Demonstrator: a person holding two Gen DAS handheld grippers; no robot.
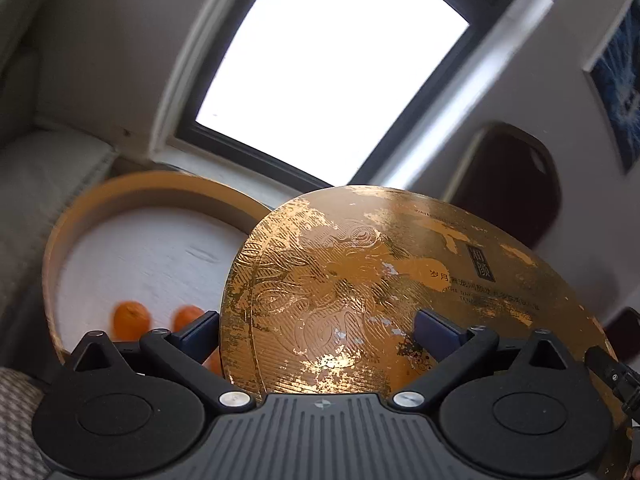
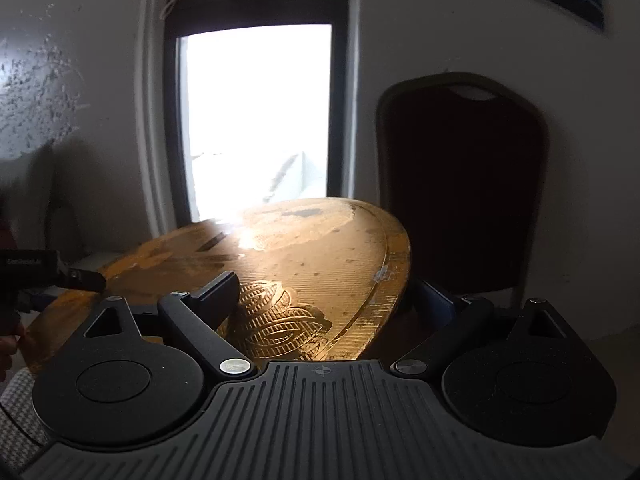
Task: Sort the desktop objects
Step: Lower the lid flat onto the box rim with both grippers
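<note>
Gold lid (image 1: 400,280) clamped edgewise by left gripper (image 1: 316,332) and right gripper (image 2: 324,300); best kept level, centred over round box (image 1: 132,208) ahead-left, lowered evenly.

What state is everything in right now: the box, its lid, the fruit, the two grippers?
Round gold foil lid: lifted off, tilted, held at both edges.
Round gold box with white lining: open.
Small orange fruits: lying inside the box.
Left gripper: clamped on the lid's edge.
Right gripper: clamped on the lid's other edge.
</note>
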